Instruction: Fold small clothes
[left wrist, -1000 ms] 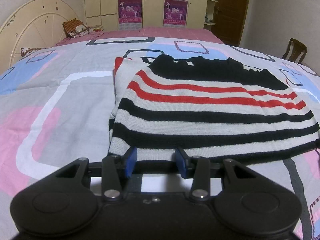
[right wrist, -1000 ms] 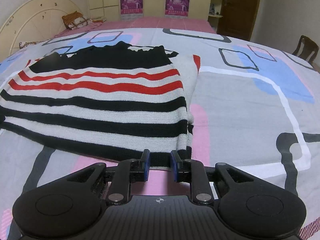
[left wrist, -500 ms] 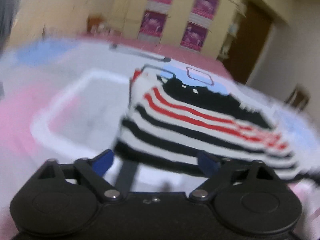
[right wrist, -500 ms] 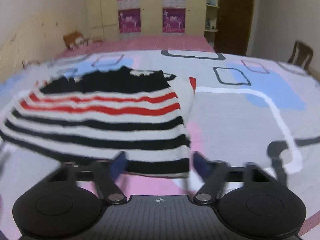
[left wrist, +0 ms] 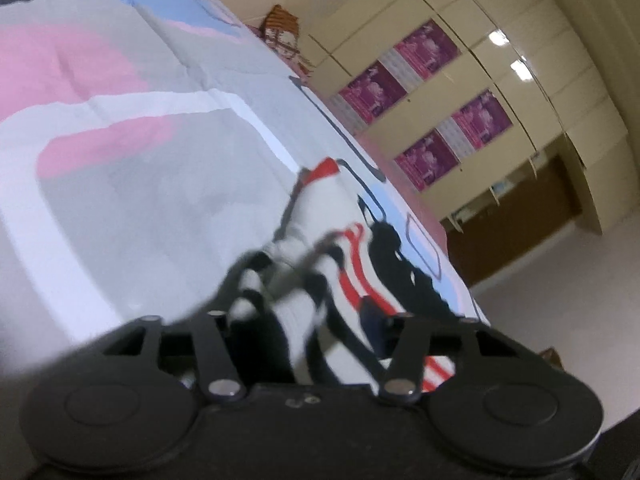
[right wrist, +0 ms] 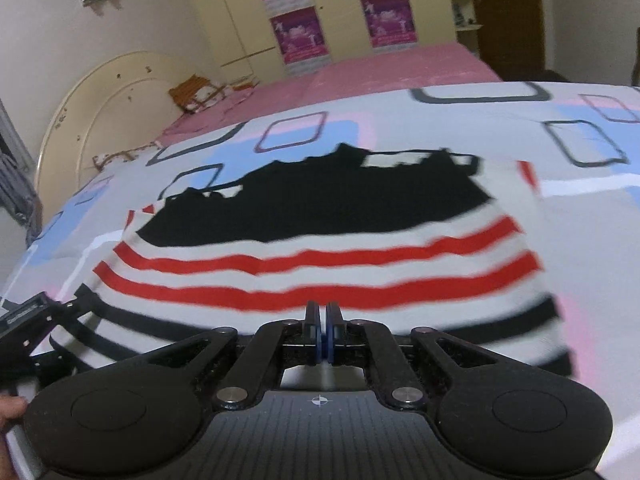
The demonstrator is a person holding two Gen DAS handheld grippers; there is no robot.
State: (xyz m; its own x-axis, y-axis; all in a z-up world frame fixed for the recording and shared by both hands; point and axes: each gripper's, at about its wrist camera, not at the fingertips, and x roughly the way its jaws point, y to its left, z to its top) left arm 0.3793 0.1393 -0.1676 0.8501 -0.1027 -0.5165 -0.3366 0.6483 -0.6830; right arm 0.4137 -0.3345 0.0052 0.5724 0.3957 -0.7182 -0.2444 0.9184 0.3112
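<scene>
Both grippers have shifted since the earlier frames: the left one has rolled steeply, so the bed now slants across its view, and the right one has come in over the near hem of the striped sweater (right wrist: 320, 240), its jaws gone from parted to pressed together.

Taking the sweater as the landmark: at its left edge the left gripper (left wrist: 304, 312) has bunched black-and-white knit between its jaws, which are closing; motion blur hides whether the pads already pinch the cloth. The sweater itself lies spread on the patterned bedspread (right wrist: 580, 208), black yoke far, red stripes in the middle, black stripes near. Over its near hem the right gripper (right wrist: 322, 332) has its blue pads together with no cloth visibly between them. Beyond the sweater stand the headboard (right wrist: 104, 100) and the wardrobe (right wrist: 340, 8) bearing purple posters.
</scene>
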